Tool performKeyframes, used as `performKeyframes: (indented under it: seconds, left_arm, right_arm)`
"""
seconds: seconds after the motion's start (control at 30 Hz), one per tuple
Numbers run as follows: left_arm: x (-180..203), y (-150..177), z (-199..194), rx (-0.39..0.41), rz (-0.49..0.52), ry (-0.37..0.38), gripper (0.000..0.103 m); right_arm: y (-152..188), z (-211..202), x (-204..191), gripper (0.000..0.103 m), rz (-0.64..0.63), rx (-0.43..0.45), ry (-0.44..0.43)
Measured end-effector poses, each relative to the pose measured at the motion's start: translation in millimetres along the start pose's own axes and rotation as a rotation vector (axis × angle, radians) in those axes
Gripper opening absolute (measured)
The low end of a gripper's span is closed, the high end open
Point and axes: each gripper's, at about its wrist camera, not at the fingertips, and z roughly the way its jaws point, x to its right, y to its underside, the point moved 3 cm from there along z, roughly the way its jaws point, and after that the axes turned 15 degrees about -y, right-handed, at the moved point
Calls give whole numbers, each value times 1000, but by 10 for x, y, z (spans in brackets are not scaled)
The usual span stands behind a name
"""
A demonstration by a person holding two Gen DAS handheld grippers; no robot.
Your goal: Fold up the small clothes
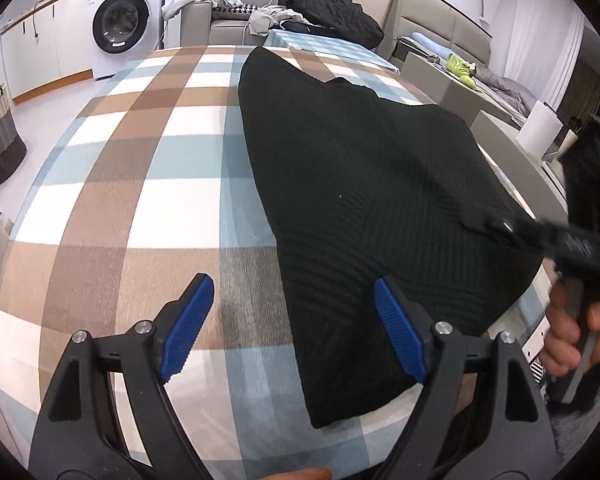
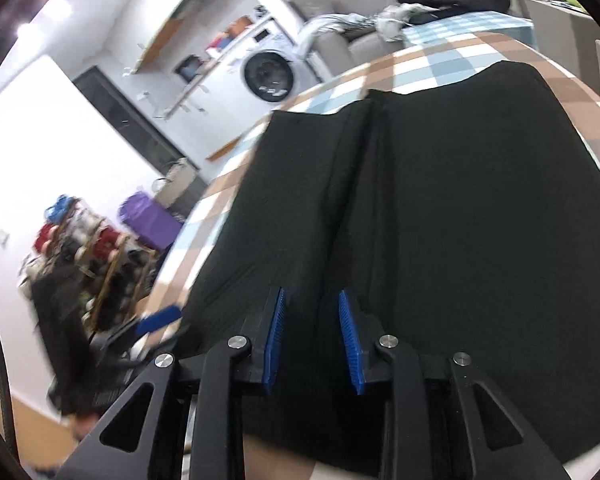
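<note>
Garment [image 1: 372,184], black knit, lies flat on checked cloth [image 1: 148,184]. Left gripper [image 1: 292,324] released wide at garment's near-left edge, holding nothing. Right gripper [image 2: 314,336] above garment, jaws partly apart w/ fabric between; grip: cannot tell. Pinch both corners evenly before folding.

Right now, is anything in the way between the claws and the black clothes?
No, nothing visible is. The black garment lies flat on the checked cloth. The left claw hangs open at its near edge, one finger over the fabric. The right claw sits right above it, with only fabric between its pads.
</note>
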Motion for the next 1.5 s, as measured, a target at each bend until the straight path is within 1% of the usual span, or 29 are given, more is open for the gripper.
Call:
performKeyframes:
  seconds: [0.1,0.13,0.17,0.23,0.27,0.3,0.4,0.43,0.47,0.5,0.57,0.63,0.67,0.7,0.73,0.8,0.83,0.93,1.0,1.03,1.07,1.17,1.23,1.3,1.37,1.43,1.47,1.5]
  left_arm:
    - [6,14,-19,2,6,-1,81]
    - [10,17,-27,2,7,-3,81]
    - [13,18,-37,3,9,-4,81]
    - [7,18,-47,3,8,-2,81]
    - [-2,19,-48,3,6,1,82]
    - [-9,30,-53,1,4,5,82]
    - [-14,63,-39,-11,0,7,82]
    - [-9,73,-42,-13,3,6,82]
    - [2,82,-49,-12,7,8,82]
    - [16,93,-63,-10,14,12,82]
    - [56,108,-91,-3,30,22,83]
    - [112,123,-104,2,48,31,83]
    - [142,130,-106,2,60,32,83]
    - [177,143,-109,4,76,28,83]
    - [191,149,-111,5,82,26,83]
    - [208,156,-123,10,88,29,83]
    - [207,151,-120,11,86,32,83]
    - [176,151,-101,3,72,31,83]
    - [150,143,-89,-3,57,34,83]
    - [137,138,-83,-5,50,35,83]
    - [128,138,-79,-7,46,36,83]
    - [96,132,-60,-13,35,37,83]
    - [81,129,-57,-15,30,36,84]
    - [64,122,-49,-16,24,37,84]
    - [57,125,-46,-18,22,38,84]
    - [46,122,-27,-24,17,41,84]
    - [41,121,-18,-27,15,45,84]
    - [37,122,-11,-29,14,47,84]
  right_arm:
    - [163,-36,-68,27,-49,-1,-26]
    - [198,-34,-105,21,-80,5,-9]
    - [207,-48,-158,7,-99,17,-19]
    - [157,-147,-271,7,-138,59,-57]
    - [150,-159,-299,7,-152,58,-41]
    - [154,-137,-293,7,-154,36,-6]
    - [224,-41,-158,7,-119,-31,82]
    - [248,-24,-126,7,-103,-42,92]
    - [259,-43,-123,7,-98,-38,79]
    - [267,-72,-148,11,-103,-36,64]
    - [288,-122,-168,12,-117,-35,49]
    - [310,-104,-135,12,-139,-38,73]
    - [327,-87,-92,10,-129,-47,82]
    - [331,-94,-77,9,-109,-49,70]
    - [327,-132,-123,9,-118,-35,50]
    - [294,-192,-220,9,-162,-11,66]
    - [271,-217,-227,9,-164,-7,79]
    - [216,-268,-167,19,-131,-10,106]
    - [196,-321,-148,35,-116,-1,116]
    - [162,-318,-122,40,-104,0,112]
    - [127,-297,-92,49,-91,-3,99]
    - [33,-223,1,55,-51,6,96]
    - [-33,-122,73,57,-26,-15,99]
    - [-123,-9,143,57,5,-24,76]
    - [-222,94,158,57,3,-20,71]
    - [-334,220,170,56,-11,-21,88]
    - [-379,274,183,49,-17,-17,92]
    - [-420,331,206,38,-16,-20,107]
